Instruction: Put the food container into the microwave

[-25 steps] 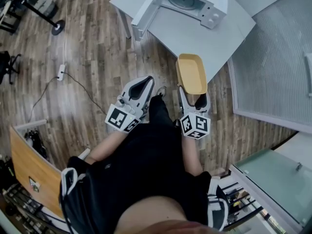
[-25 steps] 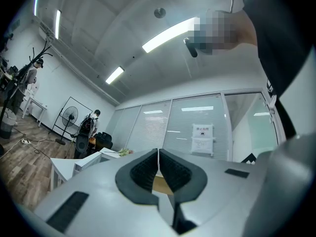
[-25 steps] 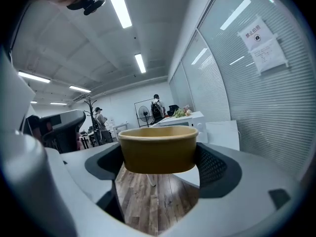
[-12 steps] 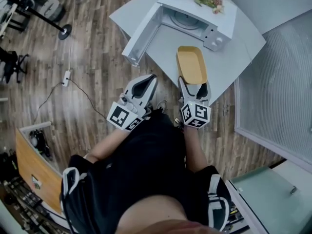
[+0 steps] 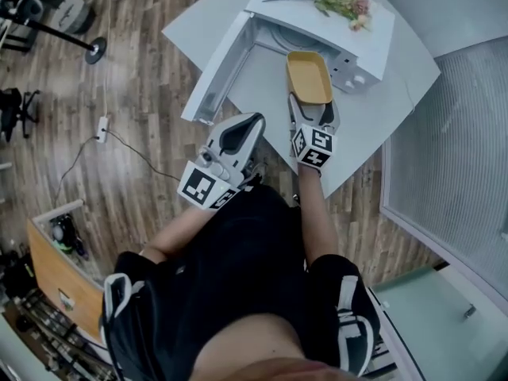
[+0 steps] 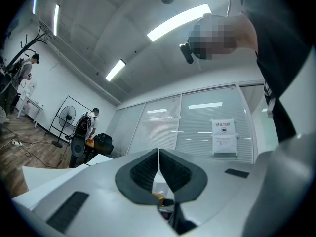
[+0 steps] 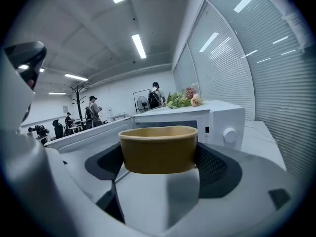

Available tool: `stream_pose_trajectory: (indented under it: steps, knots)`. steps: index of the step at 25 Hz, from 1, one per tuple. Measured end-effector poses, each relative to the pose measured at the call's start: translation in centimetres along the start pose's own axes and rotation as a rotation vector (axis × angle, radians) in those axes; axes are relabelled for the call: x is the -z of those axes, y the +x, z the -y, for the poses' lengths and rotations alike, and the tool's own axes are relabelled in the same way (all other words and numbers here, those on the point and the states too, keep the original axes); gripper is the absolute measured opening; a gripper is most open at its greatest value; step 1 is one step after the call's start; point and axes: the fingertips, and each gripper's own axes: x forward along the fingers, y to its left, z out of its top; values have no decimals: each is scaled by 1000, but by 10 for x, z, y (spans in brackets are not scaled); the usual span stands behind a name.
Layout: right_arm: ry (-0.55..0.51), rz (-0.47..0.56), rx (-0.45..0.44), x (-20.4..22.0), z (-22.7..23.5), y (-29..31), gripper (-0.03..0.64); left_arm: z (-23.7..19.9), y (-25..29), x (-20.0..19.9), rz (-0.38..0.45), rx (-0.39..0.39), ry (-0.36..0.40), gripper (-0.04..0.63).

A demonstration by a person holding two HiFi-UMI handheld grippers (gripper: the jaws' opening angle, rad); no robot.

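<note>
My right gripper [image 5: 311, 111] is shut on a tan oblong food container [image 5: 308, 76], held out level in front of the open white microwave [image 5: 373, 34]. In the right gripper view the food container [image 7: 158, 148] sits clamped between the two dark pads [image 7: 213, 166], with the microwave [image 7: 197, 122] just beyond it. The microwave door [image 5: 221, 68] swings out to the left. My left gripper [image 5: 238, 130] hangs lower left of the table corner, its jaws pressed together with nothing between them; the left gripper [image 6: 158, 161] points up toward the ceiling.
The microwave stands on a white table [image 5: 373, 125]. A bunch of flowers [image 5: 343, 0] lies on top of it. A glass wall with blinds [image 5: 468, 149] runs along the right. Wood floor with a power strip [image 5: 101, 125] and cable lies at the left.
The right gripper has carried the container forward to the microwave's opening. The view has closed in on the table, and the left gripper has moved forward with it.
</note>
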Motion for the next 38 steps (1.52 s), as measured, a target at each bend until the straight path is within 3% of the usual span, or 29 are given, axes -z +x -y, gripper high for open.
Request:
stream_pose_trajectory:
  steps: [8, 15, 25, 38]
  knots:
    - [5, -65, 56, 19, 31, 134, 477, -52, 58, 21, -22, 9, -36, 26]
    - [-8, -135, 100, 42, 46, 208, 477, -88, 77, 42, -61, -1, -88, 26]
    - [-34, -210, 117, 68, 61, 268, 478, -108, 86, 58, -89, 2, -112, 26]
    - [-43, -250, 128, 78, 69, 289, 479, -114, 86, 65, -113, 4, -124, 26]
